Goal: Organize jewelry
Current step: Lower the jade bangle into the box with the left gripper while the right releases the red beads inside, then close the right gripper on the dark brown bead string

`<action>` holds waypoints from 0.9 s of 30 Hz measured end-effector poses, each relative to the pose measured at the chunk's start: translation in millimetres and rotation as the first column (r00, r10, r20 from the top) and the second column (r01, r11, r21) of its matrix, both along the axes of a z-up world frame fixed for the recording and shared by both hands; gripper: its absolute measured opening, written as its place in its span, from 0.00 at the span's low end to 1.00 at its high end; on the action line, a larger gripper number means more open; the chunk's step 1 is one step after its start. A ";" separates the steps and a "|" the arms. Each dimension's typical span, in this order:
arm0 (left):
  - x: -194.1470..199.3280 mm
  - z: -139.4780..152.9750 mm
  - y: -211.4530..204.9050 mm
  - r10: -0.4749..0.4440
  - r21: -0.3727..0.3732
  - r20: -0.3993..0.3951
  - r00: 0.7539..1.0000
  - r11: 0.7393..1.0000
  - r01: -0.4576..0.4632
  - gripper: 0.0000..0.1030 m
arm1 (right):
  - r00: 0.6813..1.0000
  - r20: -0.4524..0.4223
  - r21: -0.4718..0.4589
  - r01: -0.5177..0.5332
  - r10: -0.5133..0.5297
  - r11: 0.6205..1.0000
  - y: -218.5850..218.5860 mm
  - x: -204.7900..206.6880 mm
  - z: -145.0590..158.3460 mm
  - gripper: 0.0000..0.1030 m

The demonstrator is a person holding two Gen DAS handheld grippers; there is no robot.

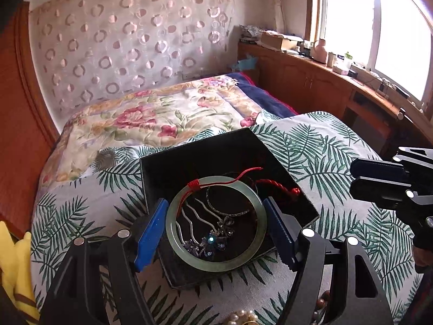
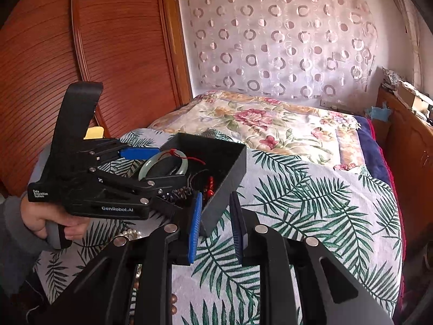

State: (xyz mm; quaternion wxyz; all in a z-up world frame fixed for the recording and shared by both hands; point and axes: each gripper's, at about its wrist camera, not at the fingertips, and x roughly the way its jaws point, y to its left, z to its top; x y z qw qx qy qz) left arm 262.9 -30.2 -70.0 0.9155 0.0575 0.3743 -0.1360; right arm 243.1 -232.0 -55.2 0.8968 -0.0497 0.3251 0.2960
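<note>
A black open box (image 1: 189, 159) sits on the leaf-print cloth. My left gripper (image 1: 216, 224) is shut on a pale green jade bangle (image 1: 216, 264) with a red cord, held over the box. Under it in the box lie a silver hair comb with blue crystals (image 1: 211, 241), a thin bracelet and a red braided cord (image 1: 278, 187). In the right wrist view the box (image 2: 230, 173), bangle (image 2: 162, 162) and left gripper (image 2: 151, 165) show at left. My right gripper (image 2: 216, 227) is open and empty beside the box's near corner.
Pearl and bead jewelry (image 1: 243, 318) lies on the cloth near the front edge; it also shows in the right wrist view (image 2: 130, 234). A floral quilt (image 1: 162, 116) covers the bed behind. A wooden wardrobe (image 2: 81, 40) stands left, a cluttered wooden ledge (image 1: 324, 67) right.
</note>
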 end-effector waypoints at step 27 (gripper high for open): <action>-135.9 -13.4 51.0 0.032 -0.086 -0.004 0.999 0.996 -0.032 0.76 | 0.987 -0.138 -0.075 -0.088 0.077 0.993 1.9 -75.5 -54.0 0.24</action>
